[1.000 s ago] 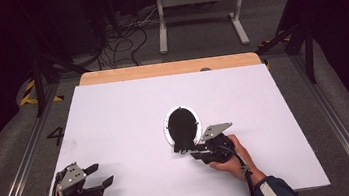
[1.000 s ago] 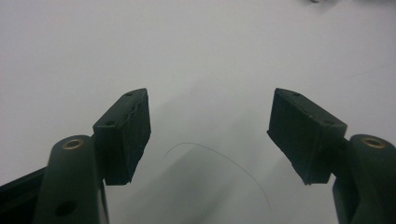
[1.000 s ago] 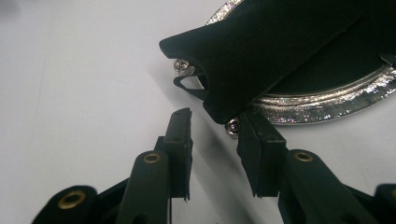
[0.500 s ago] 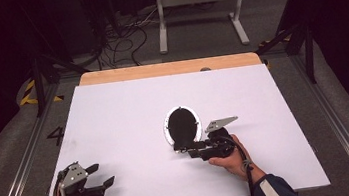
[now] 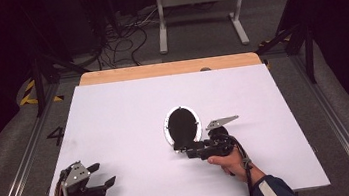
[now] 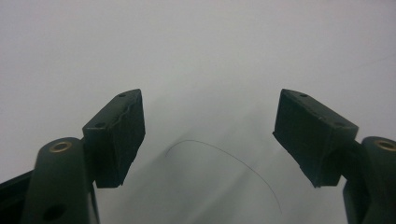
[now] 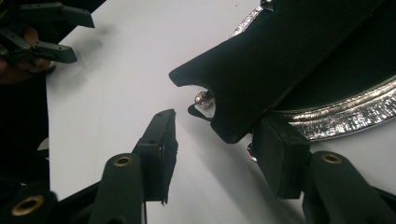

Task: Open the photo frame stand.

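The oval silver-rimmed frame (image 5: 182, 125) lies back-up near the middle of the white table (image 5: 114, 115), its black stand flap (image 7: 261, 70) hinged out toward the person. The right gripper (image 5: 189, 152) sits at the frame's near edge, and its jaws have just been opening. In the right gripper view they stand moderately apart, with the flap's tip passing over the gap and no pad pressing on it, so this looks like a release, or a re-grip of the stand.

To do it well, the right hand should keep level and let the flap settle on its own hinge before drawing back. Dragging the jaws sideways could snag the small metal stud (image 7: 204, 99) under the flap, which I think is a fastener, though it is hard to read.

The left gripper (image 5: 102, 176) rests well apart at the near left corner, its 2 jaws wide over bare table, holding nothing
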A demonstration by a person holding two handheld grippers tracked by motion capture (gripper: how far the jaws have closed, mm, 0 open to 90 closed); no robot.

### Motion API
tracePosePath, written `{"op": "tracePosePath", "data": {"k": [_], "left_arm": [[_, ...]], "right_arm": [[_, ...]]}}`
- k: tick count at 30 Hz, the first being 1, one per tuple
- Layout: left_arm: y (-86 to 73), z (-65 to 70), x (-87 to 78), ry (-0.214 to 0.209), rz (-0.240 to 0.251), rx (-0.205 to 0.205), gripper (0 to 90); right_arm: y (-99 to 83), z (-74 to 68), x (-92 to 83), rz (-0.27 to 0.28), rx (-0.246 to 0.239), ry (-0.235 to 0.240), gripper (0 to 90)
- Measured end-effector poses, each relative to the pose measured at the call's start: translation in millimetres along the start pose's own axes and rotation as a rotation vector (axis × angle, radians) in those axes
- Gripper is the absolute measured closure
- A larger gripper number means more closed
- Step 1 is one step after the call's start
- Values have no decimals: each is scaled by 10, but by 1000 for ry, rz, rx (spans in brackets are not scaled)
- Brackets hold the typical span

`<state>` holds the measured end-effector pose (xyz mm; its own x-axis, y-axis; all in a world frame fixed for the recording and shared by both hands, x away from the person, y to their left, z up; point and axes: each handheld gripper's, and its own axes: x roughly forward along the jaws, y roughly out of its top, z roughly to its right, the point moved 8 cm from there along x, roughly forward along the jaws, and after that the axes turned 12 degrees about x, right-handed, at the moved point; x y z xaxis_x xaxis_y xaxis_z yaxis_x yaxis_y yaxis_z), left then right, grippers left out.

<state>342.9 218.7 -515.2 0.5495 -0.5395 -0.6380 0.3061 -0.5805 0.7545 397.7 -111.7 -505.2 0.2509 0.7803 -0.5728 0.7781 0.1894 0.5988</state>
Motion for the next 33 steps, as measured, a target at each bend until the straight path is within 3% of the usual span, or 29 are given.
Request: {"op": "tracePosePath", "data": {"k": [5, 9, 10, 11, 15, 19, 23, 25, 33], "left_arm": [[3, 13, 20, 5, -13, 23, 249], [10, 29, 43, 4, -25, 25, 246], [10, 29, 43, 4, -25, 25, 243], [17, 47, 61, -5, -29, 32, 241], [15, 70, 87, -6, -43, 43, 239], [11, 72, 99, -13, -46, 43, 236], [10, 82, 117, -20, -51, 45, 230], [8, 88, 124, -20, -58, 48, 226], [39, 95, 179, -17, -66, 54, 209]], "right_arm": [[38, 11, 9, 8, 63, 32, 467], [89, 50, 27, 16, 151, 73, 457], [89, 50, 27, 16, 151, 73, 457], [109, 74, 37, 22, 207, 105, 470], [137, 85, 63, 29, 289, 148, 479], [178, 73, 83, 45, 314, 169, 484], [213, 111, 88, 50, 369, 204, 510], [236, 148, 69, 74, 393, 194, 504], [266, 168, 126, 96, 413, 205, 547]]}}
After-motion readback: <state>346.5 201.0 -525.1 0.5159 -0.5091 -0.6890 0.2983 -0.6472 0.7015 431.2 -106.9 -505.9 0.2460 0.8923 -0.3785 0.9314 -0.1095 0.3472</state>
